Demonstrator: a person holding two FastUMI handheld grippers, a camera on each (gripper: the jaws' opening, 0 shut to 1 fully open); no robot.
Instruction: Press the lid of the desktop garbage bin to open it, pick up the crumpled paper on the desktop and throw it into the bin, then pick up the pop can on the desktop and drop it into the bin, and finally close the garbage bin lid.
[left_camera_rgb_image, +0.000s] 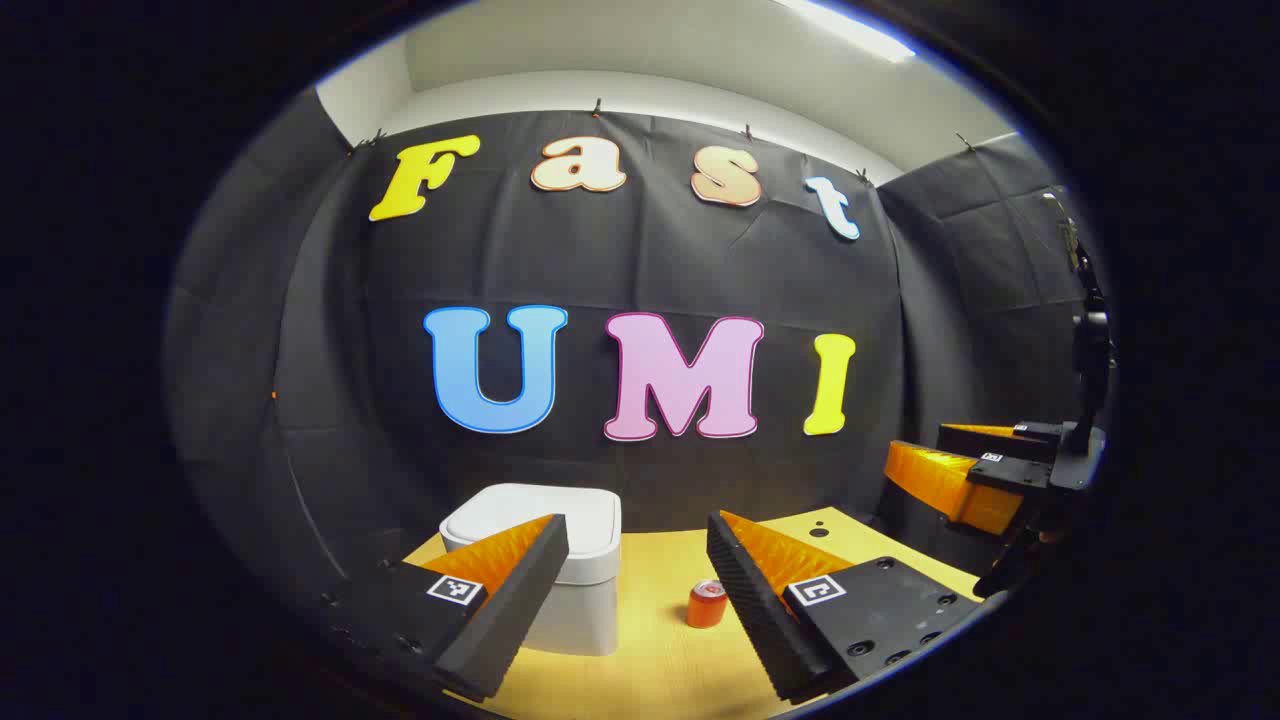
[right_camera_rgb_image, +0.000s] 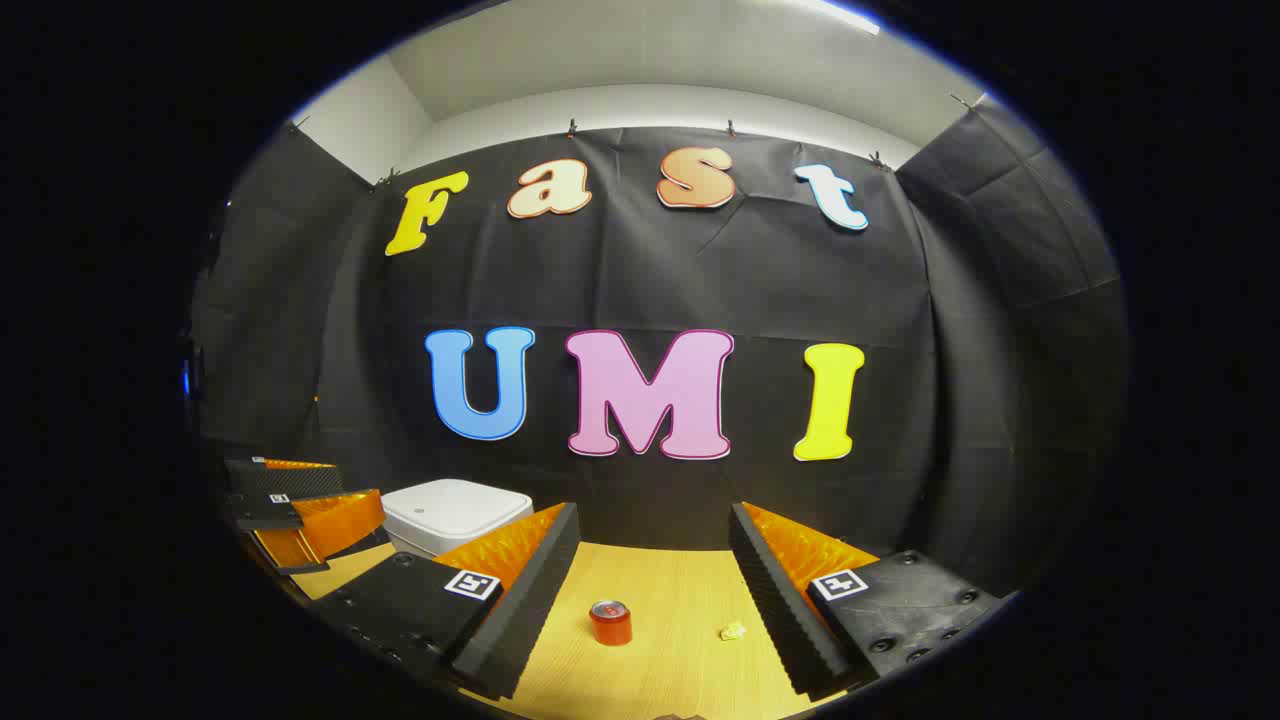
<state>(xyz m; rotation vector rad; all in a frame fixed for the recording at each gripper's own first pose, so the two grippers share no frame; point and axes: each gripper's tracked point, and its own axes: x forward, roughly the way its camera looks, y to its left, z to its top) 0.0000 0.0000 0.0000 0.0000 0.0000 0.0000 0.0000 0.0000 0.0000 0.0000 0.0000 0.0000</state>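
Left claw (left_camera_rgb_image: 637, 560) and right claw (right_camera_rgb_image: 655, 555): both spread wide, empty. Bin (left_camera_rgb_image: 585, 560), lid down, lower centre-left on the counter (right_camera_rgb_image: 670, 590). Pop can (right_camera_rgb_image: 610, 622) upright, lower centre; crumpled paper (right_camera_rgb_image: 733, 631) near it.

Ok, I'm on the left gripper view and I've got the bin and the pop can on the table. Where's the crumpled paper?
Observer: In the right gripper view the crumpled paper lies on the table, right of the pop can and apart from it.
Operator: How does the right gripper stand to it?
Observer: The right gripper has its jaws wide open, and the paper sits just inside its right-hand finger in that view.
Operator: And the lid?
Observer: The bin shows its lid flat and shut. The left gripper is beside the bin with jaws open, not on the lid.
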